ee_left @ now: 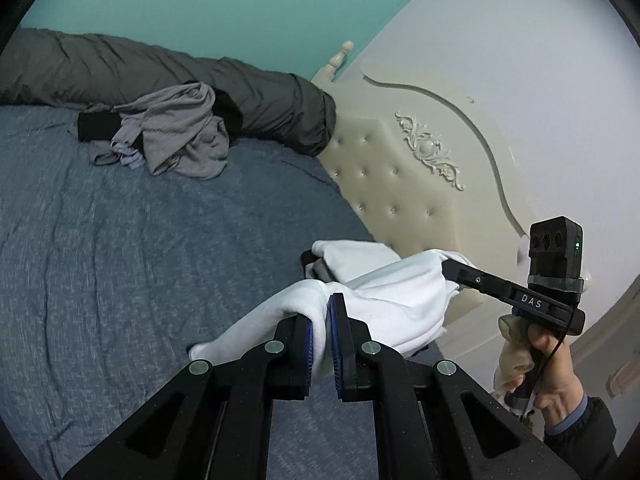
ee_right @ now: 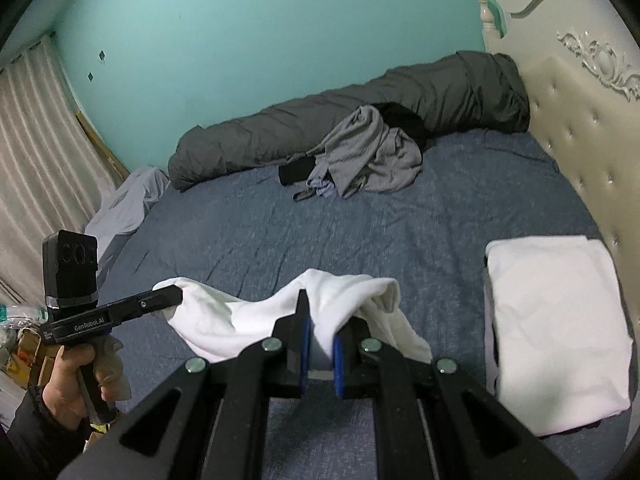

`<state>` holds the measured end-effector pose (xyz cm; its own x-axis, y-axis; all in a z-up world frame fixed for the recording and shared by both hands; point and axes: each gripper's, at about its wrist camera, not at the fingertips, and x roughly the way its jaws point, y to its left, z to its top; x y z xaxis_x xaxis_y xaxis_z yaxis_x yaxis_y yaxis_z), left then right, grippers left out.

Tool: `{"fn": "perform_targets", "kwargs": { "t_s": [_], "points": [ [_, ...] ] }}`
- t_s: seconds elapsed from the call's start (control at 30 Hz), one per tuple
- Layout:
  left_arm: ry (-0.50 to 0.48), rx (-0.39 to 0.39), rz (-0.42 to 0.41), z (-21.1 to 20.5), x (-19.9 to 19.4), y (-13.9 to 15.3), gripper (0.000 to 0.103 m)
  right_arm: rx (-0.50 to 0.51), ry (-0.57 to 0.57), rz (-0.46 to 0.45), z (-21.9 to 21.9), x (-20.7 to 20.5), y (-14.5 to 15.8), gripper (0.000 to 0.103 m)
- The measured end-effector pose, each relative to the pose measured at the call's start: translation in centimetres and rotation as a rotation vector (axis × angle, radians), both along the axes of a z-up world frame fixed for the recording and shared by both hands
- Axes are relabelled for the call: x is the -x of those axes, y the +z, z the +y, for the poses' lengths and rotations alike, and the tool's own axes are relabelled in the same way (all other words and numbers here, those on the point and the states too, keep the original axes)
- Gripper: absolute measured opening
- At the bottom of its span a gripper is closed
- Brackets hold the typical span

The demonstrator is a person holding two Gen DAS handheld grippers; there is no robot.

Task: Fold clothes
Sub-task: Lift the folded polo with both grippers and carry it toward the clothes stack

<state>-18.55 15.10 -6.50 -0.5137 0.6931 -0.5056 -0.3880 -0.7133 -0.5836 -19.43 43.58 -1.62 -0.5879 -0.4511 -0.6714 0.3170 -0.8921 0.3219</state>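
A white garment (ee_left: pixel 384 292) hangs between my two grippers above the blue bed. My left gripper (ee_left: pixel 322 312) is shut on one part of it, cloth pinched between the blue pads. My right gripper (ee_right: pixel 320 316) is shut on another part of the white garment (ee_right: pixel 240 316). In the left wrist view the right gripper (ee_left: pixel 452 268) reaches in from the right, its tips buried in the cloth. In the right wrist view the left gripper (ee_right: pixel 176 294) comes in from the left, holding the cloth's far edge.
A folded white stack (ee_right: pixel 556 332) lies on the blue bedsheet (ee_right: pixel 248 232) beside the cream headboard (ee_right: pixel 580 128). A heap of grey and black clothes (ee_right: pixel 360 152) lies against a rolled grey duvet (ee_right: pixel 360 116). Curtains (ee_right: pixel 36 128) hang at the left.
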Motion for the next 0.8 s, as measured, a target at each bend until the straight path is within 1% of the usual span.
{"fn": "perform_targets", "kwargs": {
  "t_s": [0.17, 0.4, 0.5, 0.6, 0.8],
  "points": [
    [0.000, 0.002, 0.013, 1.5, 1.1, 1.9, 0.008, 0.011, 0.009, 0.020, 1.5, 0.9, 1.7, 0.008],
    [-0.002, -0.001, 0.046, 4.6, 3.9, 4.9, 0.008, 0.008, 0.007, 0.048, 4.3, 3.5, 4.5, 0.008],
    [-0.008, -0.005, 0.064, 6.1, 5.5, 6.5, 0.008, 0.009, 0.008, 0.073, 5.3, 5.0, 5.8, 0.008],
    [-0.021, 0.011, 0.082, 8.1, 7.4, 8.0, 0.008, -0.007, 0.014, 0.107, 6.4, 6.8, 7.2, 0.008],
    [-0.032, 0.017, 0.089, 12.2, 11.6, 10.3, 0.008, 0.000, -0.027, 0.143, 10.3, 10.7, 9.1, 0.008]
  ]
}}
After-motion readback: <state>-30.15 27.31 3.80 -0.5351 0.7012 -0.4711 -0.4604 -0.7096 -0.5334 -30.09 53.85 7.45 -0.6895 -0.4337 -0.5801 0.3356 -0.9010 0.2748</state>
